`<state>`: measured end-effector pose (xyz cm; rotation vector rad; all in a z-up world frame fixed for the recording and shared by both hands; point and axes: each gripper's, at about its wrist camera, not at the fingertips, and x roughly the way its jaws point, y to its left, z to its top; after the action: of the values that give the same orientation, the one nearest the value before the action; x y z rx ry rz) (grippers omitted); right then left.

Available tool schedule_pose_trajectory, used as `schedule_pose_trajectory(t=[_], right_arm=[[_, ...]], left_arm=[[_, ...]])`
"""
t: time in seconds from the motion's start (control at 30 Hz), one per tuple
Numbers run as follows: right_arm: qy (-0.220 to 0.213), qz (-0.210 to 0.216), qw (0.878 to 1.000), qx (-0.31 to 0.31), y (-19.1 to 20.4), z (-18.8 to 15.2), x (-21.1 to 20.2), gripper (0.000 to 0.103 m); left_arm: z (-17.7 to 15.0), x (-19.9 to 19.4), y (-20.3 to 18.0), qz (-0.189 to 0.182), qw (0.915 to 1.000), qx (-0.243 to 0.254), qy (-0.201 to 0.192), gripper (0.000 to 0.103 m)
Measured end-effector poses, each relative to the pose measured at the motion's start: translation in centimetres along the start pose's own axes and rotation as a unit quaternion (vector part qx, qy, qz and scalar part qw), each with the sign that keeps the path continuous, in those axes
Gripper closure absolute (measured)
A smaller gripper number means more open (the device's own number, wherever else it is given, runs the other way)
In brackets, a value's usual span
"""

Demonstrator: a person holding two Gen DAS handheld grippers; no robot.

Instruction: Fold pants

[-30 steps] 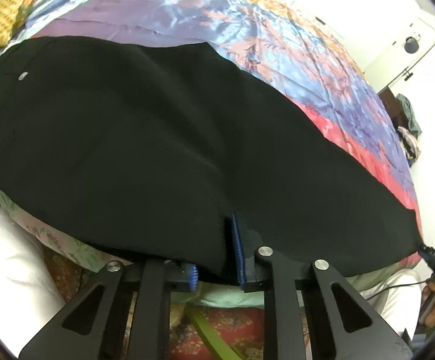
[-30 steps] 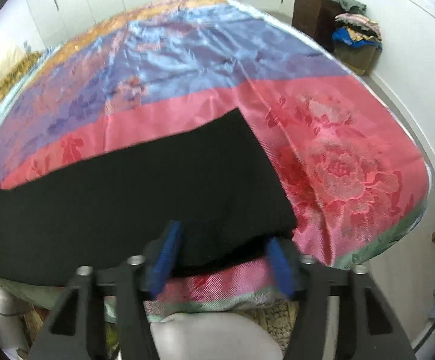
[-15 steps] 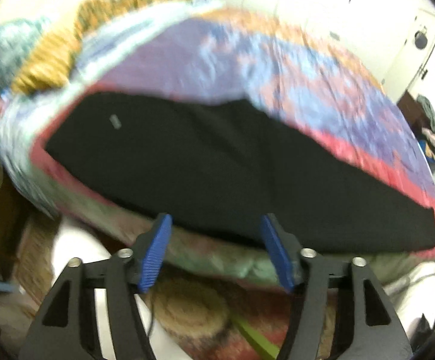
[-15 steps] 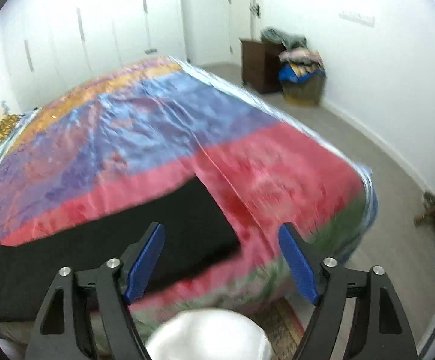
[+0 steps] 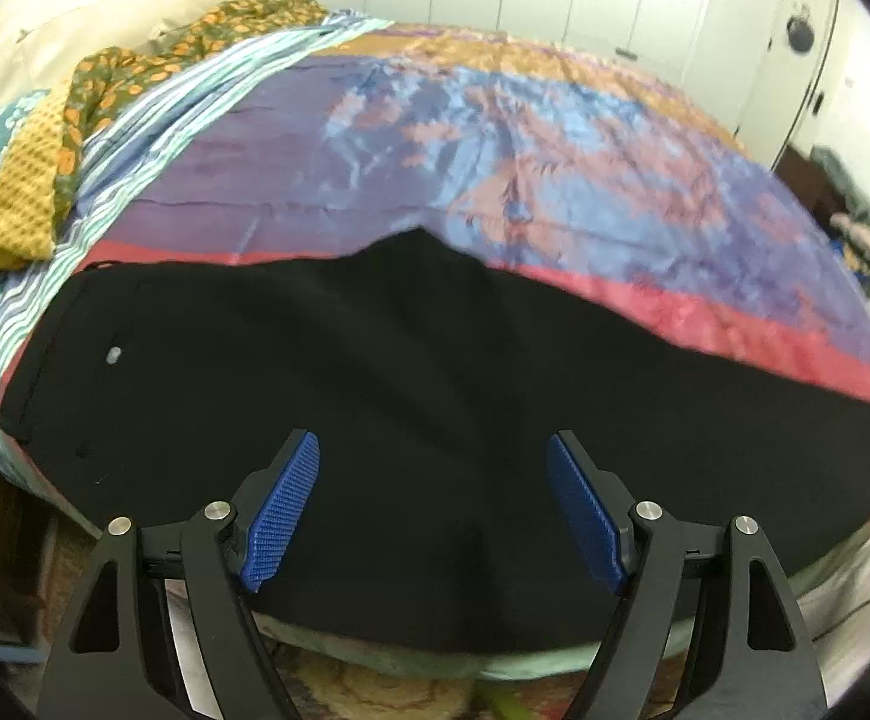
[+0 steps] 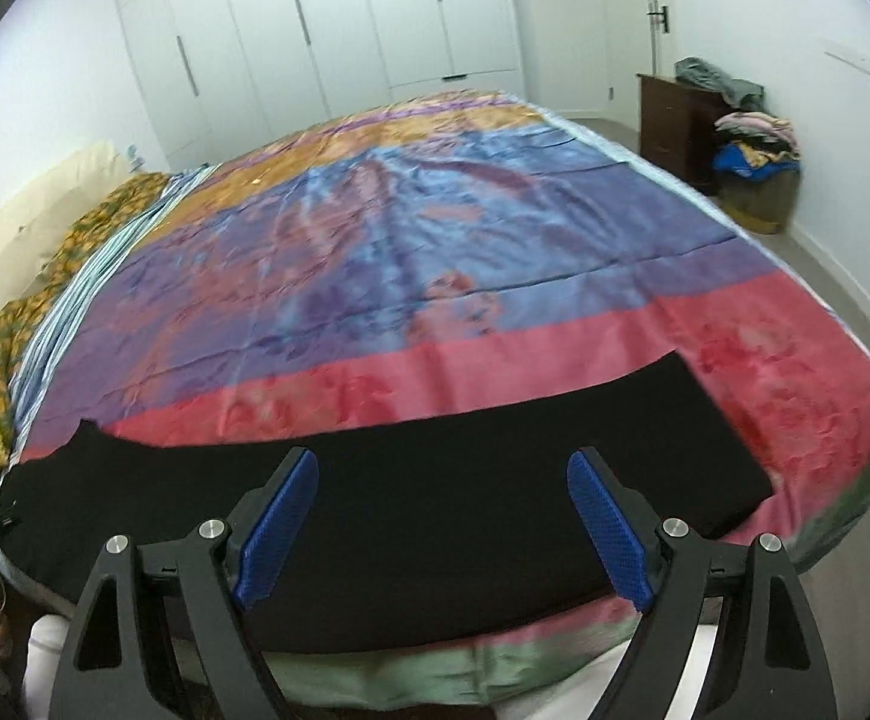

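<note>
Black pants (image 5: 411,396) lie flat along the near edge of the bed, waist with a small silver button (image 5: 114,355) at the left, leg ends at the right (image 6: 693,456). My left gripper (image 5: 433,450) hovers above the middle of the pants, its jaws opening, nothing between the blue pads (image 5: 282,510). My right gripper (image 6: 442,471) hangs above the leg part, its jaws also opening and empty, pads (image 6: 609,534) clear of the cloth.
A shiny bedspread (image 6: 435,252) in purple, blue, orange and pink covers the bed. Yellow patterned cloth (image 5: 45,180) and pillows lie at the left end. A dark cabinet (image 6: 672,120) and a heap of clothes (image 6: 753,144) stand by the far right wall. White wardrobe doors (image 6: 315,30) line the back.
The left gripper let go of the near edge of the pants, opened wide and rose. The right gripper widened, drew back from the leg end and now looks across the whole bed.
</note>
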<state>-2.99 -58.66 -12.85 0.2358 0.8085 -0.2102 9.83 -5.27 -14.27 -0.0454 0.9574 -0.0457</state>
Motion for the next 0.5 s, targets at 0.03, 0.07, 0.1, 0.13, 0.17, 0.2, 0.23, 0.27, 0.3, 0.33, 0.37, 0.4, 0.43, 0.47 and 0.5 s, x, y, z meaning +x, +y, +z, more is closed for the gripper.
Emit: schedule_pose_trajectory(t=[0.03, 0.07, 0.1, 0.13, 0.17, 0.2, 0.23, 0.27, 0.3, 0.33, 0.37, 0.4, 0.43, 0.47, 0.5], right_arm=[[0.004, 0.001, 1.0, -0.001, 0.0, -0.1, 0.2, 0.018], [0.008, 0.002, 1.0, 0.0, 0.0, -0.1, 0.3, 0.018], [0.012, 0.002, 1.0, 0.001, 0.0, -0.2, 0.5, 0.018], [0.015, 0.002, 1.0, 0.002, -0.1, -0.2, 0.7, 0.018], [0.02, 0.001, 1.0, 0.004, -0.3, -0.1, 0.9, 0.018], [0.025, 0.002, 1.0, 0.008, -0.5, -0.1, 1.2, 0.018], [0.028, 0.002, 1.0, 0.01, -0.7, 0.0, 1.4, 0.018], [0.033, 0.002, 0.999, 0.012, -0.8, 0.0, 1.6, 0.018], [0.041, 0.002, 0.999, 0.015, -0.9, 0.0, 2.0, 0.018], [0.046, 0.002, 0.999, 0.017, -1.1, 0.0, 2.3, 0.018], [0.053, 0.003, 0.998, 0.018, -1.3, 0.0, 2.7, 0.018], [0.062, 0.004, 0.998, 0.02, -1.5, 0.0, 3.0, 0.018], [0.07, 0.005, 0.997, 0.022, -1.7, 0.0, 3.4, 0.018], [0.08, 0.005, 0.996, 0.025, -2.0, 0.0, 3.9, 0.018], [0.096, 0.005, 0.995, 0.032, -2.6, -0.1, 4.7, 0.018]], left_arm=[[-0.3, 0.5, 0.1, 0.004, 1.0, 0.002, 0.008, 0.023], [-0.6, 1.1, 0.4, 0.007, 0.9998, 0.001, 0.017, 0.023], [-0.8, 1.5, 0.6, 0.01, 0.9997, 0.0, 0.024, 0.023], [-1.1, 1.9, 0.9, 0.013, 0.9994, -0.003, 0.032, 0.023], [-1.3, 2.2, 1.1, 0.015, 0.9991, -0.005, 0.038, 0.023], [-1.6, 2.5, 1.3, 0.015, 0.9989, -0.007, 0.044, 0.023], [-1.8, 2.6, 1.4, 0.014, 0.9988, -0.008, 0.046, 0.023], [-1.9, 2.7, 1.3, 0.015, 0.9988, -0.005, 0.045, 0.023], [-2.0, 2.7, 1.1, 0.018, 0.9988, 0.001, 0.045, 0.023], [-2.1, 2.7, 1.0, 0.022, 0.9987, 0.006, 0.045, 0.023], [-2.1, 2.8, 0.8, 0.025, 0.9985, 0.011, 0.047, 0.023], [-2.2, 2.8, 0.6, 0.027, 0.9984, 0.014, 0.048, 0.023], [-2.2, 2.9, 0.7, 0.028, 0.9983, 0.015, 0.048, 0.023], [-2.2, 3.0, 0.7, 0.028, 0.9983, 0.014, 0.049, 0.023], [-2.2, 3.0, 0.7, 0.027, 0.9983, 0.013, 0.05, 0.023]])
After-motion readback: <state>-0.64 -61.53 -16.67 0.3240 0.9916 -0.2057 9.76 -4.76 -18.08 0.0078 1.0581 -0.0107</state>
